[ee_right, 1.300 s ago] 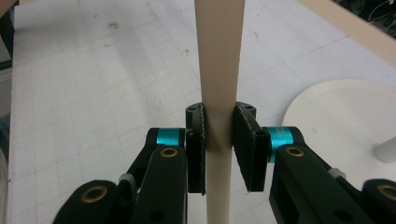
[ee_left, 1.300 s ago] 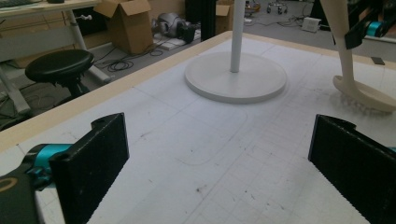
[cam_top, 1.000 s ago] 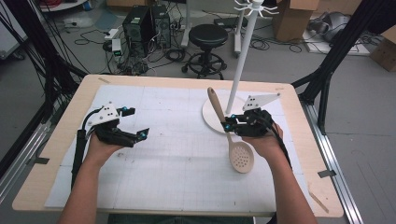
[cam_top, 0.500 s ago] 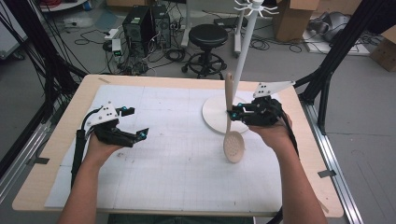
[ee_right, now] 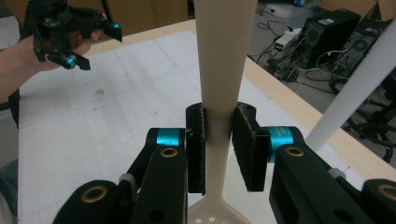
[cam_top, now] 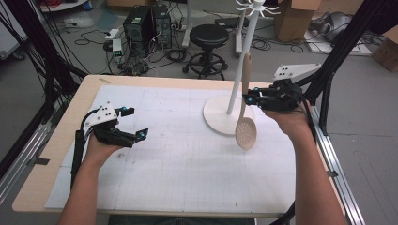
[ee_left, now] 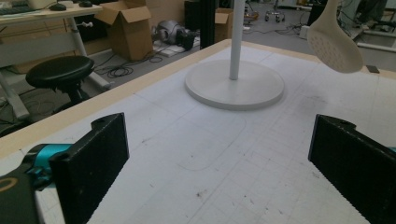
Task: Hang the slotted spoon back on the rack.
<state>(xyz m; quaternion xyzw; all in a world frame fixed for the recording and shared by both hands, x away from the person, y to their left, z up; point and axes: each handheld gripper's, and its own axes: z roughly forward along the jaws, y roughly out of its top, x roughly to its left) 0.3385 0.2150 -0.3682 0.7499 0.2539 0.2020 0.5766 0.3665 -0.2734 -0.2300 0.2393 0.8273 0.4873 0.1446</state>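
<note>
Cables, a stool and boxes are crowding the floor behind the table. I'm holding the slotted spoon clear of the mat near the right edge, bowl down, handle up beside the rack pole, right gripper clamped on its handle. I'm judging this as the carry stage; next I'm needing height to bring the handle's end to a hook. Left gripper is idling wide open near the left edge.

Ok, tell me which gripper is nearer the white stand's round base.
Right. The right gripper hangs just beside the round base, above its right edge, jaws clamped on the slotted spoon. The left gripper sits far across the mat, jaws open.
</note>
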